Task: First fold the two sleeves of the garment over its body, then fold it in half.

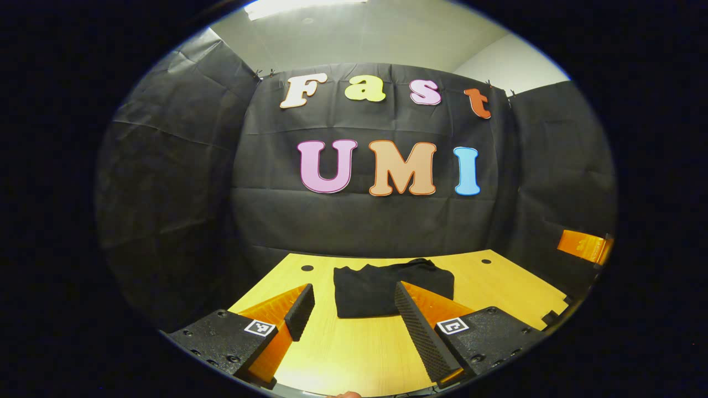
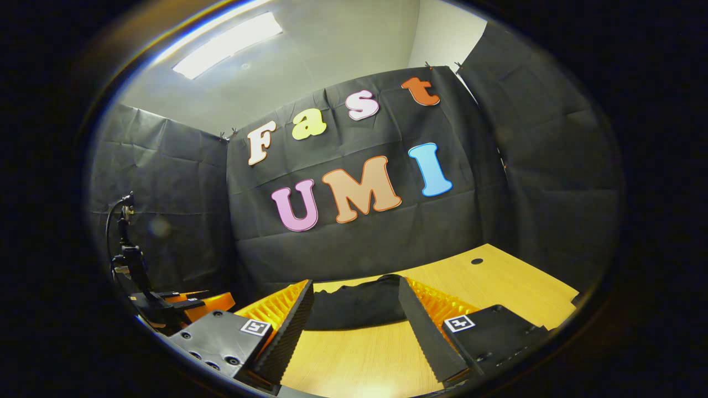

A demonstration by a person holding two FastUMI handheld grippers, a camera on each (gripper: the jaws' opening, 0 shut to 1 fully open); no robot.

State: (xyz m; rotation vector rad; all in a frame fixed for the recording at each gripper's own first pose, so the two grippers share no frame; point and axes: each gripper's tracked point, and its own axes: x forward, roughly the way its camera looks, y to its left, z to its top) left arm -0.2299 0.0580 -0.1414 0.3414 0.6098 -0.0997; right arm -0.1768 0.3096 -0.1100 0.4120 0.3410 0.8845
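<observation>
A black garment [image 1: 387, 287] lies folded into a compact rectangle on the wooden table [image 1: 498, 287], toward its far side. In the left gripper view my left gripper [image 1: 354, 309] hovers open in front of it, its fingers apart with nothing between them. The right gripper view has the same garment [image 2: 359, 309] as a low dark heap beyond my right gripper [image 2: 357, 312], which is also open and empty, tilted, and held above the table [image 2: 498, 276]. The other gripper [image 2: 188, 304] appears at the left edge of the right gripper view.
Black cloth walls close the booth on three sides. Small round holes [image 1: 307, 268] sit near the table's far corners. A cable and mount [image 2: 127, 243] rise at the left of the right gripper view. Bare wood lies in front of the garment.
</observation>
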